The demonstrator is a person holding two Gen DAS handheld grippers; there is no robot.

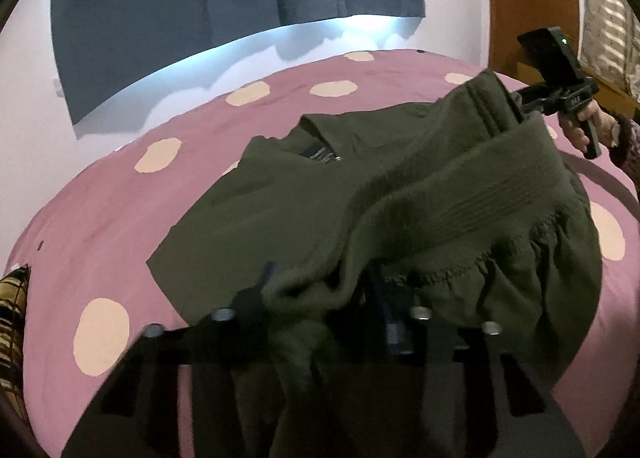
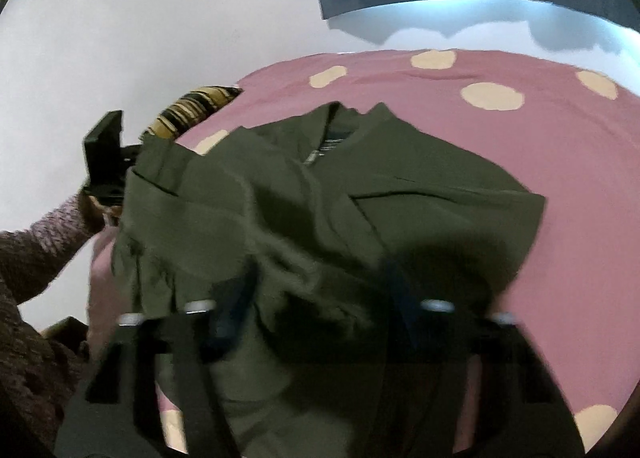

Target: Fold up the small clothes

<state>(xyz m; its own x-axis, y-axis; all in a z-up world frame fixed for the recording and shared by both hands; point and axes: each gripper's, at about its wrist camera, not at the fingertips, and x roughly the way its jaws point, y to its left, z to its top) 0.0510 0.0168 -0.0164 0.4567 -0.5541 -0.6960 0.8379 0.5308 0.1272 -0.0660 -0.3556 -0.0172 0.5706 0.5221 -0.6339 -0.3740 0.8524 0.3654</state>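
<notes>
Soft, limp olive-green garment [image 1: 304,201] on polka-dot bed [image 1: 100,217]; left gripper [image 1: 316,298] and right gripper [image 2: 316,298] fingers both clamped on ribbed hem [image 1: 472,193]. Best gripped at hem corners.

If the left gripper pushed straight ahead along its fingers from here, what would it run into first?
Most likely more of the olive green garment: the left gripper already pinches its ribbed hem, and the cloth lies folded directly ahead on the pink polka-dot bedspread. Depth is unclear through the fisheye, so the bedspread could come soon after.
</notes>
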